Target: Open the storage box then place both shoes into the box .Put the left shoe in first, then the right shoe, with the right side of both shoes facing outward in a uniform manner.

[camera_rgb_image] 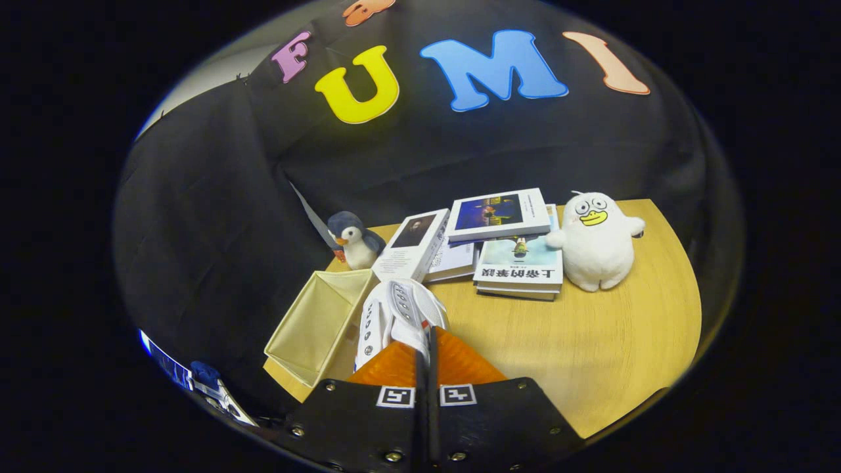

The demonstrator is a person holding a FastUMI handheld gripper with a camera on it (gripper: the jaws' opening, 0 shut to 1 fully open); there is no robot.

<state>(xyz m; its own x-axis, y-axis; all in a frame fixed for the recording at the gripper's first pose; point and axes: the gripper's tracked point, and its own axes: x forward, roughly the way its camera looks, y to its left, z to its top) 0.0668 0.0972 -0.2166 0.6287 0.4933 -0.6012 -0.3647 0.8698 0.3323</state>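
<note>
Shoe [394, 315], white, is clamped at its rear edge between the orange fingers [387, 364] of the gripper [426, 358], jaws nearly together. At ten o'clock, touching it, sits the open storage box [315, 325]. Beyond: toy penguin [355, 240] at eleven, books [506, 243] at twelve, white plush duck [596, 240] at one, all on the wooden table [591, 355].

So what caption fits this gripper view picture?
Fingers pinch a white shoe beside the open box on the table.
</note>
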